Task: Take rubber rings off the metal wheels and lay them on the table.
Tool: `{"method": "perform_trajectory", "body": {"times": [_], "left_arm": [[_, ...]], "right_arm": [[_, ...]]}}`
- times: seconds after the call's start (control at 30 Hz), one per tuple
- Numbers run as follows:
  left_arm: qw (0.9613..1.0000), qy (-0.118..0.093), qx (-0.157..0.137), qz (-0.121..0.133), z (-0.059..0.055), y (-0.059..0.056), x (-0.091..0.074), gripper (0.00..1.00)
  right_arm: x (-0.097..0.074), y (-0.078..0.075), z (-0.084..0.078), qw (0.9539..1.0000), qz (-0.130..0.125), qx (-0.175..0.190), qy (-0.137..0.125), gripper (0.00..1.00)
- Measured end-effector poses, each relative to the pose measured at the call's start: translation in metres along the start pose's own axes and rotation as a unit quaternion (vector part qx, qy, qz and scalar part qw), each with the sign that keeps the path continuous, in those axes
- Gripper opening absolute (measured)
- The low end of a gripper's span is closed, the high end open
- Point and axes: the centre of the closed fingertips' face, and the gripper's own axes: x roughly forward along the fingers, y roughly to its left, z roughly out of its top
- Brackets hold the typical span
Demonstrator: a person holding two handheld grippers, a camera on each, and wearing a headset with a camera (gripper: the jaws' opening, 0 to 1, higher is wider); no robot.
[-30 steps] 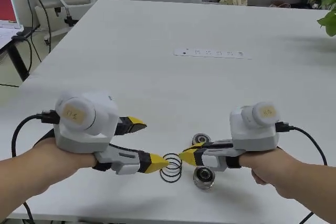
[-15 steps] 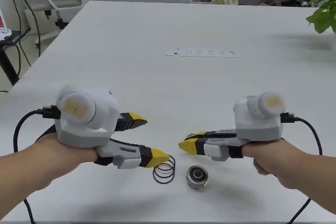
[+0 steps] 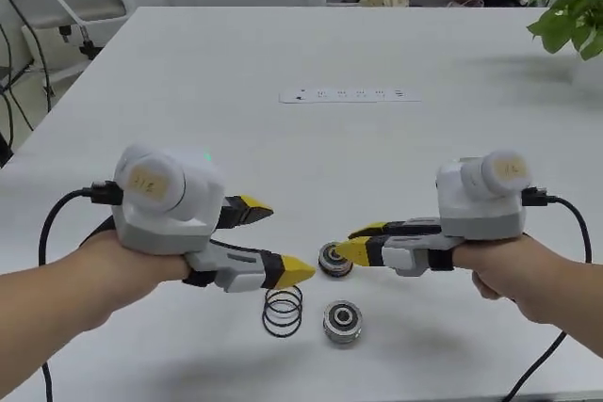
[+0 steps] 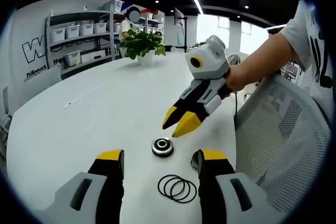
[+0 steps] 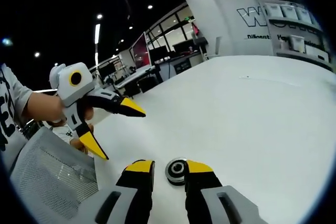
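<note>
The counter (image 3: 396,167) is finished in smooth matt white. One wheel (image 3: 342,320) and the other wheel (image 3: 334,260) are made of bright glossy metal; the rings (image 3: 283,311) are of thin matt black rubber. The left tool (image 3: 287,237) and right tool (image 3: 347,242) are cased in matt pale plastic, tipped yellow

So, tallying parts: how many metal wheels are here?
2. One round silver metal wheel lies by the right tool; the second wheel lies nearer the person, beside the black rubber rings.
</note>
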Motion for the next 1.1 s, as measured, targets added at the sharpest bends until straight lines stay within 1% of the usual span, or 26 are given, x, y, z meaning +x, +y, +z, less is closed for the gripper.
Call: {"method": "perform_trajectory", "body": {"times": [0.17, 0.37, 0.6, 0.8, 0.97, 1.1], "left_arm": [[1.0, -0.003, -0.004, -0.003, 0.007, 0.003, 0.008, 0.53], [0.9999, -0.002, -0.01, -0.005, 0.01, 0.007, 0.018, 0.52], [0.9998, 0.005, -0.018, -0.007, 0.006, 0.015, 0.029, 0.51], [0.9997, 0.014, -0.017, -0.012, 0.002, 0.017, 0.039, 0.49], [0.9994, 0.025, -0.013, -0.019, -0.003, 0.015, 0.046, 0.46], [0.9991, 0.03, -0.014, -0.028, -0.006, 0.012, 0.052, 0.43]], "right_arm": [[-0.004, -0.008, -0.003, 0.9999, -0.007, -0.01, 0.006, 0.23], [-0.006, -0.015, -0.008, 0.9995, -0.015, -0.024, 0.015, 0.26], [-0.005, -0.021, -0.018, 0.9988, -0.019, -0.035, 0.026, 0.28], [-0.003, -0.026, -0.023, 0.9983, -0.019, -0.044, 0.034, 0.28], [0.002, -0.027, -0.027, 0.9978, -0.015, -0.052, 0.039, 0.28], [0.005, -0.025, -0.031, 0.9976, -0.011, -0.054, 0.043, 0.28]]}}
